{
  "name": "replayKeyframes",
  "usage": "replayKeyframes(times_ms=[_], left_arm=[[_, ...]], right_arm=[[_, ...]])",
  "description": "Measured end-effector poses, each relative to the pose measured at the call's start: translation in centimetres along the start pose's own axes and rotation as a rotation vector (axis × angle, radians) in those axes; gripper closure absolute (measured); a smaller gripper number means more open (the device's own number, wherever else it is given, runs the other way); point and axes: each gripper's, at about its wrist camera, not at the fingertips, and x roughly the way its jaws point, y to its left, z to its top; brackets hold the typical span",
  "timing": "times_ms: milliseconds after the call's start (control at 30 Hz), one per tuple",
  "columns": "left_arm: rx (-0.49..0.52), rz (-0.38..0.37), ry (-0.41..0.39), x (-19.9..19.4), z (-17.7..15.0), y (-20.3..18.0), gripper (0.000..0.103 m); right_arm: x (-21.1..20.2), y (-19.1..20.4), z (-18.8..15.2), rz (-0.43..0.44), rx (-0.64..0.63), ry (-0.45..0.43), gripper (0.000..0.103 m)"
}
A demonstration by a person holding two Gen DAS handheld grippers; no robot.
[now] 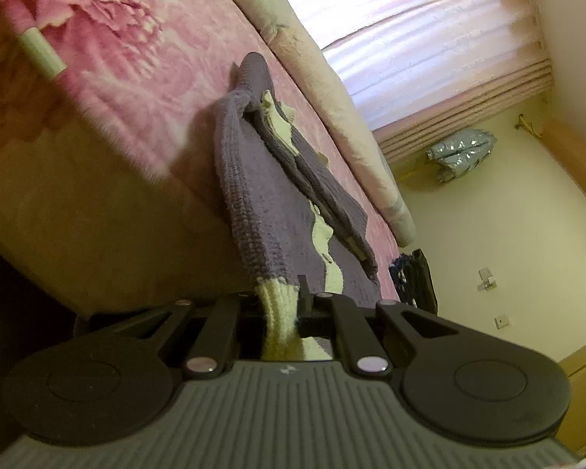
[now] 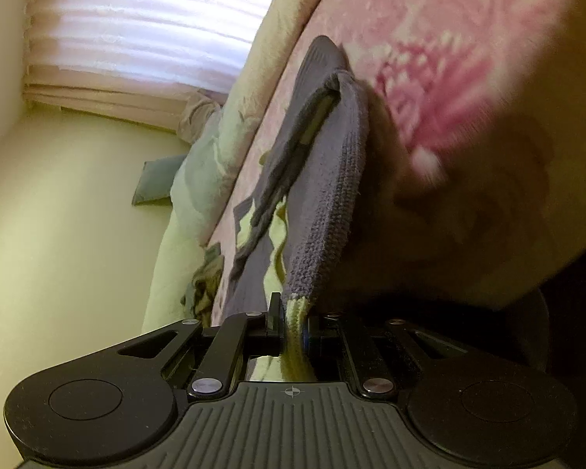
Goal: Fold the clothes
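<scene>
Sweater (image 1: 269, 211) — purple knit — lies stretched on the pink bed (image 1: 144, 90); my left claw (image 1: 279, 301) and right claw (image 2: 293, 312) each pinch its cream ribbed hem (image 1: 277, 297), keeping that edge taut for a fold.

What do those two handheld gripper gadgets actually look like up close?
Both look alike. The left gripper and the right gripper each have a grey ribbed body with a small crosshair mark, two round black discs at the sides, and black linkage bars with silver rivets running to thin black fingers. No cables or sleeves show.
</scene>
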Motion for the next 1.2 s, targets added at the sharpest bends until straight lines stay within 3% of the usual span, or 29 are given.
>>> replayKeyframes(times_ms=[167, 333, 533, 600, 667, 700, 733, 767, 800, 867, 900, 933, 1067, 1200], left_arm=[[0.025, -0.018, 0.003, -0.9, 0.2, -1.5, 0.098], [0.007, -0.114, 0.0, 0.5, 3.6, -3.1, 0.097], [-0.007, -0.19, 0.002, 6.5, 12.4, -5.1, 0.095], [-0.022, -0.179, 0.002, 9.6, 15.6, -5.0, 0.091], [-0.102, -0.16, 0.009, 13.5, 19.0, -3.8, 0.083], [-0.144, -0.136, 0.015, 15.4, 20.3, -2.8, 0.078], [-0.183, -0.11, 0.02, 17.1, 21.7, -1.9, 0.076], [-0.189, -0.063, 0.016, 18.1, 22.5, -1.3, 0.076], [-0.195, -0.017, 0.012, 19.0, 23.3, -0.7, 0.076], [-0.189, 0.021, 0.004, 19.9, 24.4, 0.3, 0.068], [-0.172, 0.019, -0.004, 19.7, 24.8, 0.6, 0.058], [-0.147, 0.028, -0.015, 19.3, 25.0, 0.7, 0.055], [0.075, 0.116, -0.025, 18.3, 25.5, 0.1, 0.055], [0.362, 0.171, 0.028, 19.7, 25.0, -2.6, 0.055]], right_arm=[[-1.2, 1.5, -0.4, -0.001, -0.047, 0.024, 0.096], [0.5, 4.6, 2.8, 0.028, -0.129, 0.044, 0.096], [5.4, 7.4, 11.0, 0.022, -0.127, 0.003, 0.096], [7.0, 8.4, 13.7, 0.02, -0.127, -0.01, 0.096], [9.7, 8.1, 16.9, -0.009, -0.079, -0.027, 0.096], [11.5, 7.5, 18.7, -0.035, -0.035, -0.036, 0.093], [13.2, 6.9, 20.2, -0.067, 0.002, -0.052, 0.069], [14.2, 6.4, 21.2, -0.106, 0.006, -0.083, 0.038], [15.1, 5.8, 22.1, -0.146, 0.011, -0.115, 0.029], [16.1, 5.0, 23.3, -0.186, -0.027, -0.162, 0.028], [15.9, 4.8, 23.4, -0.177, -0.055, -0.168, 0.028], [15.8, 4.6, 23.4, -0.169, -0.087, -0.172, 0.028], [15.4, 5.0, 22.2, -0.235, -0.344, -0.157, 0.028], [17.2, 6.2, 21.2, -0.286, -0.56, -0.102, 0.028]])
